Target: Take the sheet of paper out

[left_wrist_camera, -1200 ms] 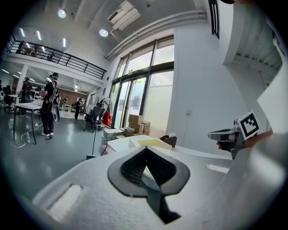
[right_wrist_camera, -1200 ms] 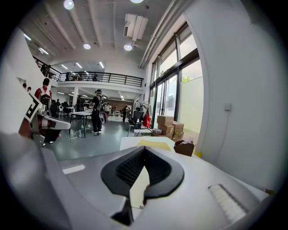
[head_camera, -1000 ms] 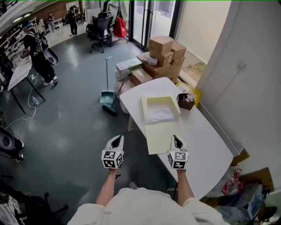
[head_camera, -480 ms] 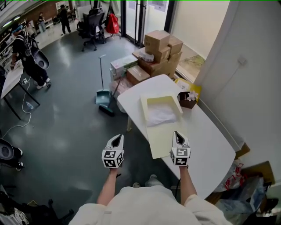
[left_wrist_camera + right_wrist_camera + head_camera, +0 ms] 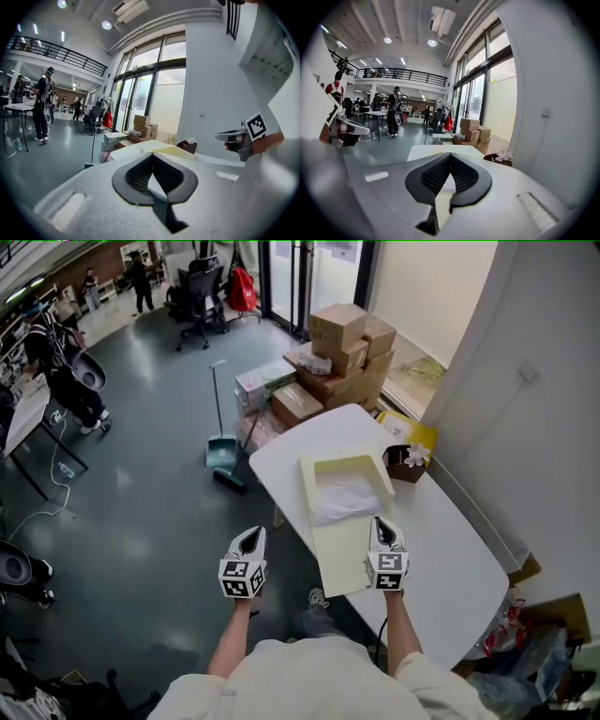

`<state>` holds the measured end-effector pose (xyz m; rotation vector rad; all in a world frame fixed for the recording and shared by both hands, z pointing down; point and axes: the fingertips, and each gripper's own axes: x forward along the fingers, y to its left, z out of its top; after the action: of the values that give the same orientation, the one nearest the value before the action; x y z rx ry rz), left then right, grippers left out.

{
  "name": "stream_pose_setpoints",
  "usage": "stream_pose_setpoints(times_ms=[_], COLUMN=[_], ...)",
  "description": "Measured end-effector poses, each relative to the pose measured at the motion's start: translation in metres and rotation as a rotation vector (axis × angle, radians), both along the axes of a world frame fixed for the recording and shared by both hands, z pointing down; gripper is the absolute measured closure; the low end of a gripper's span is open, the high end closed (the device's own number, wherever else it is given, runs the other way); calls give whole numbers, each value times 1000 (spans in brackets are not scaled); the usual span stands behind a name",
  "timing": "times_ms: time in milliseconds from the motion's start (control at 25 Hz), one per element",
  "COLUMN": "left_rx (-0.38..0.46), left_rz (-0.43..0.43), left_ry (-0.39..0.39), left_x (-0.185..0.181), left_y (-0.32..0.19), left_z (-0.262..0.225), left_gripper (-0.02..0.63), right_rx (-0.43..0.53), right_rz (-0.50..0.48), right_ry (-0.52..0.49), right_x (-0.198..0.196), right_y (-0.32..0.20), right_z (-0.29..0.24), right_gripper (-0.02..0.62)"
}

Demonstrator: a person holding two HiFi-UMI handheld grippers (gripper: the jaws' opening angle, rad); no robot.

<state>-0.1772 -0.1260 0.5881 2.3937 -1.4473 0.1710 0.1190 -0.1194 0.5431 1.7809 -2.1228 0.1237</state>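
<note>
A pale yellow flat box lies open on the white oval table, its lid folded flat toward me. A crumpled white sheet of paper rests inside the box. My right gripper hovers shut and empty over the near end of the lid. My left gripper is shut too, over the floor left of the table edge. The left gripper view shows its closed jaws with the yellow box beyond. In the right gripper view the jaws point along the table.
A brown tissue box stands just right of the yellow box. Stacked cardboard boxes sit past the table's far end, with a broom and dustpan on the floor. A wall runs along the right. People stand far off at the left.
Both grippers have moved forward toward the table. The right one now hangs over the lid's near end. Both stay shut.
</note>
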Motion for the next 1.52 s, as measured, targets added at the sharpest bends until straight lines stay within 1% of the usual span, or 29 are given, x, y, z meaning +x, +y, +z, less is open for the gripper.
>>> stream_pose_setpoints(times_ms=[360, 640, 840, 1000, 1160, 1280, 1520], left_rx=[-12, -16, -14, -27, -44, -64, -75], left_rz=[-34, -57, -83, -80, -61, -51, -20], left_ry=[-27, -68, -80, -89, -106, -115, -96], left_x=[26, 43, 50, 60, 68, 69, 66], left_y=[-62, -98, -119, -123, -122, -120, -128], left_z=[-6, -11, -13, -8, -3, 3, 16], left_gripper=[604, 604, 604, 604, 604, 604, 604], right_rx=[-17, -14, -10, -14, -16, -35, -75], right_rz=[-29, -30, -36, -53, -47, -44, -46], right_ry=[-57, -114, -136, -156, -150, -143, -120], right_x=[17, 39, 52, 56, 65, 66, 58], right_y=[-66, -111, -135, -143, -148, -146, -142], right_z=[11, 16, 18, 21, 22, 28, 45], right_gripper=[594, 594, 595, 594, 594, 594, 594])
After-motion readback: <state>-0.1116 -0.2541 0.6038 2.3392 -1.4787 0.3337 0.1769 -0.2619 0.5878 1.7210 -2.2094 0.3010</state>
